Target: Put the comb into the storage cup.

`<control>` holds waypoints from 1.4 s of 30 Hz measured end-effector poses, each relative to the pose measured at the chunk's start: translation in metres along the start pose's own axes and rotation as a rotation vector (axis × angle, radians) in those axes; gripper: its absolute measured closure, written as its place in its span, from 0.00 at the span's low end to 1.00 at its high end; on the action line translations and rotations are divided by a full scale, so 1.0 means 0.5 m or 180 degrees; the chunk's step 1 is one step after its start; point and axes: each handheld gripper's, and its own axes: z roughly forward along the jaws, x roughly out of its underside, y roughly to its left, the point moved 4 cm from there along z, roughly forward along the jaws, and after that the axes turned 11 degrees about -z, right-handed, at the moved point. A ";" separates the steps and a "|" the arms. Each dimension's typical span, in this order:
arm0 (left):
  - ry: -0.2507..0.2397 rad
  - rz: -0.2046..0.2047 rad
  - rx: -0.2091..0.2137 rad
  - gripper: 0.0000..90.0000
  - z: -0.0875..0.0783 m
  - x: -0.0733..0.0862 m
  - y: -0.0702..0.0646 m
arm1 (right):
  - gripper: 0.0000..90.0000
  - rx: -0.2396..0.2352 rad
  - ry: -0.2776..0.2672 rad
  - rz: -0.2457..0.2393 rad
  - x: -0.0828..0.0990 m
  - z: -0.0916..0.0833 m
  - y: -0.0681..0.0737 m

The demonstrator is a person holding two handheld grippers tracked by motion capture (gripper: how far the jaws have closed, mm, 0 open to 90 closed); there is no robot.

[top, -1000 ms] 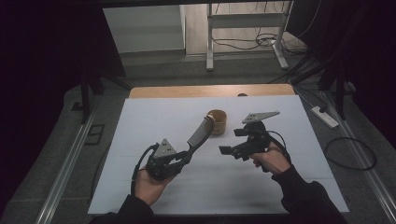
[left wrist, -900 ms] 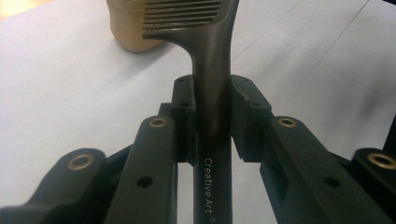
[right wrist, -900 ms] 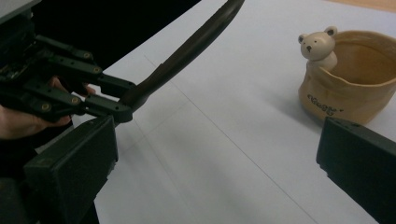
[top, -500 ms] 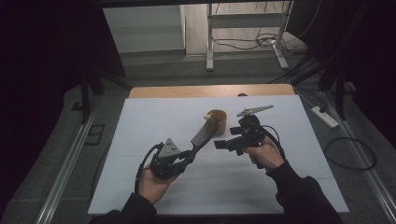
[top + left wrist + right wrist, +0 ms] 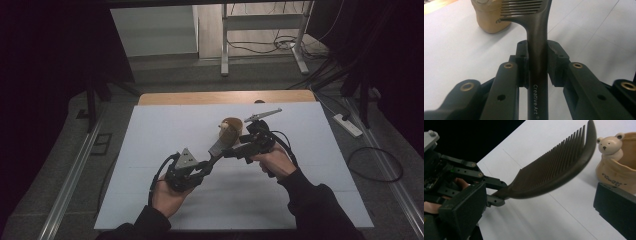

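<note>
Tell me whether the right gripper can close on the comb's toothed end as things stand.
Probably yes. The right gripper has its fingers open on either side of the comb, with nothing between them and it; the left gripper holds its handle.

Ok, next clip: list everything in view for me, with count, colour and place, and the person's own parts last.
comb: 1, dark brown, handle clamped in the left gripper, teeth end raised toward the cup
cup: 1, tan, with a small bear figure on its rim, on the mat beyond the comb
mat: 1, white, covering most of the table
table: 1, wood, bare strip along the far edge
power strip: 1, white, on the floor to the right
left gripper: 1, black, shut on the comb handle
right gripper: 1, black, jaws open either side of the comb, not touching it
hands: 2, in dark sleeves, at the near edge
</note>
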 end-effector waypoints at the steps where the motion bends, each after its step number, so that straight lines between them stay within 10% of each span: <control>1: 0.0001 0.0002 0.0004 0.80 0.001 -0.001 0.000 | 0.00 -0.0014 0.0002 0.0029 -0.001 0.001 -0.001; 26: 0.0012 0.0041 -0.0054 0.80 0.013 -0.001 -0.004 | 0.01 -0.0076 0.0045 0.0254 -0.008 0.018 -0.016; 42: -0.0057 0.0039 -0.0129 0.80 0.010 0.000 -0.003 | 0.61 -0.0367 -0.0137 0.0468 -0.002 0.001 -0.030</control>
